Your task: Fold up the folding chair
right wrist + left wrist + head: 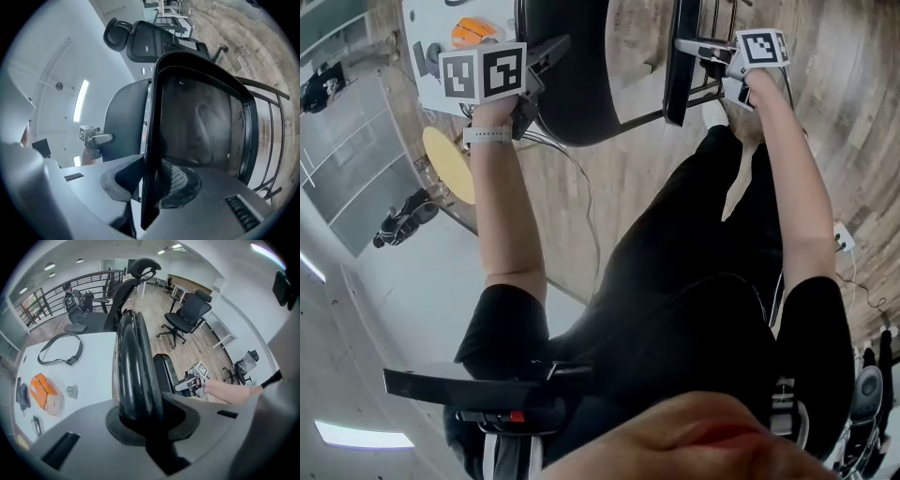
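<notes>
The black folding chair hangs between my two grippers, above a wooden floor. Its rounded backrest (574, 80) (133, 357) is clamped edge-on in my left gripper (539, 66) (140, 423), both pads pressing on the rim. My right gripper (701, 49) (150, 187) is shut on the thin front edge of the seat (682, 66) (201, 122). Seat and backrest stand close together, nearly parallel. The right gripper view shows the backrest (123, 119) behind the seat and the left gripper (96, 139) beyond it. The left gripper view shows the right gripper (190, 383) at the seat (164, 373).
A white table (93, 376) at the left carries an orange box (44, 392) and a black strap (61, 348). Office chairs (187, 317) stand on the wooden floor behind. A yellow disc (450, 164) and a thin cable (581, 187) lie below the chair. My black-trousered legs (694, 253) are close to it.
</notes>
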Demonstrator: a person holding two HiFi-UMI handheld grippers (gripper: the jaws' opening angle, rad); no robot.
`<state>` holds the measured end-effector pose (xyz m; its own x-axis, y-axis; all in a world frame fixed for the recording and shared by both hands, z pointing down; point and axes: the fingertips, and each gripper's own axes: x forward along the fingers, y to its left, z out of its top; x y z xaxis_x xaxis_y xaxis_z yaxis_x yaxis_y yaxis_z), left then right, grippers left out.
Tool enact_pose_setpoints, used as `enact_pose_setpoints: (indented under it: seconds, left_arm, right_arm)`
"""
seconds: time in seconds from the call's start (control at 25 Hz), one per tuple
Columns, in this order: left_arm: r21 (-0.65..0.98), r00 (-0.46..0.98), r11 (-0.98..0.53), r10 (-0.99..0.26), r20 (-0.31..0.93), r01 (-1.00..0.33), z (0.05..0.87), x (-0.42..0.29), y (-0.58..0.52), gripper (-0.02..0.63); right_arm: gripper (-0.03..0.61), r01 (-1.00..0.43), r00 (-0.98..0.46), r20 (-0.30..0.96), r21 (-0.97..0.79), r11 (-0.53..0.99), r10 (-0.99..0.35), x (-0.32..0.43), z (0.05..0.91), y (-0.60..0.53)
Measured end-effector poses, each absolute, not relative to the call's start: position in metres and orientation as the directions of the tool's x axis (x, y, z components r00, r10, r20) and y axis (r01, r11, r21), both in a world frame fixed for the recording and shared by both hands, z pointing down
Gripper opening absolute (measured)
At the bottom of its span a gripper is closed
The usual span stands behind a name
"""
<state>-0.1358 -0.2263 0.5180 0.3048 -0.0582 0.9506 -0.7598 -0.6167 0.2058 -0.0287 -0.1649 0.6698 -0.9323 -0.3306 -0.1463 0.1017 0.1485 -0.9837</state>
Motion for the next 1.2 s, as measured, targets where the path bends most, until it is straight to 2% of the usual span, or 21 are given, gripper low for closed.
enact_pose_setpoints:
  seconds: [0.08, 0.12, 0.32, 0.6, 1.2]
  left_arm:
    - [0.198, 0.299, -0.617, -0.063, 0.952, -0.761, 0.518, -0.14, -0.228, 0.054]
    - [0.194, 0.296, -0.617, -0.065, 0.953, -0.762, 0.518, -0.142, -0.229, 0.054]
    - [0.173, 0.278, -0.617, -0.077, 0.958, -0.767, 0.513, -0.149, -0.231, 0.054]
    - [0.147, 0.258, -0.611, -0.098, 0.961, -0.778, 0.513, -0.167, -0.239, 0.054]
    - [0.191, 0.304, -0.601, -0.091, 0.948, -0.776, 0.519, -0.218, -0.262, 0.058]
  right_arm:
    - [0.095, -0.067, -0.944, 0.04, -0.995, 0.072, -0.327, -0.037, 0.697, -0.168]
    - [0.095, -0.092, -0.943, 0.068, -0.994, 0.059, -0.326, -0.044, 0.7, -0.171]
    - [0.101, 0.019, -0.933, -0.052, -0.995, 0.095, -0.355, -0.087, 0.678, -0.193]
    - [0.109, -0.022, -0.926, -0.005, -0.997, 0.068, -0.378, -0.132, 0.679, -0.213]
    - [0.114, -0.064, -0.926, 0.037, -0.996, 0.058, -0.377, -0.171, 0.681, -0.23]
